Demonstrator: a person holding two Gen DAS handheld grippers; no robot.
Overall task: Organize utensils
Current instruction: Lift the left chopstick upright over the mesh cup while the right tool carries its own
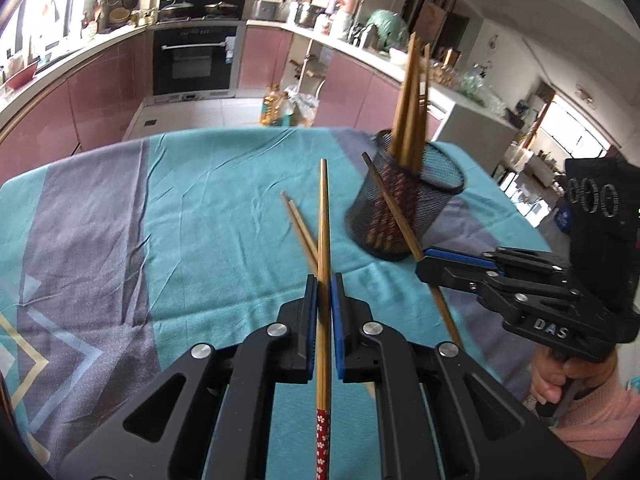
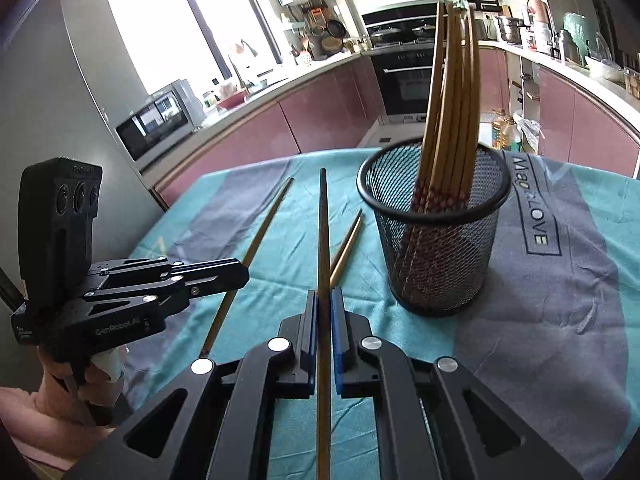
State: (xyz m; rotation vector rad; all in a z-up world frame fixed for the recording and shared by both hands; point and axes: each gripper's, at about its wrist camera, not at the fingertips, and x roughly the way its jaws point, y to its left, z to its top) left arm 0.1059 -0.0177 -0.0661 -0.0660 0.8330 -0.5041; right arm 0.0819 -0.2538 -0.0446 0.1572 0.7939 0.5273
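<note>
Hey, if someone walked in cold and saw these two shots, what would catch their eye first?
Probably the two black grippers, each clamped on one chopstick: the left gripper holds the left chopstick, and the right gripper holds the right chopstick. Next, the black mesh cup on the teal tablecloth, standing just ahead and right of the grippers and full of upright chopsticks. One loose chopstick lies on the cloth.

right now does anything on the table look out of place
Yes: a pair of loose chopsticks lies flat on the tablecloth beside the mesh cup, while the others stand inside it. The left gripper and right gripper each hold one chopstick.
</note>
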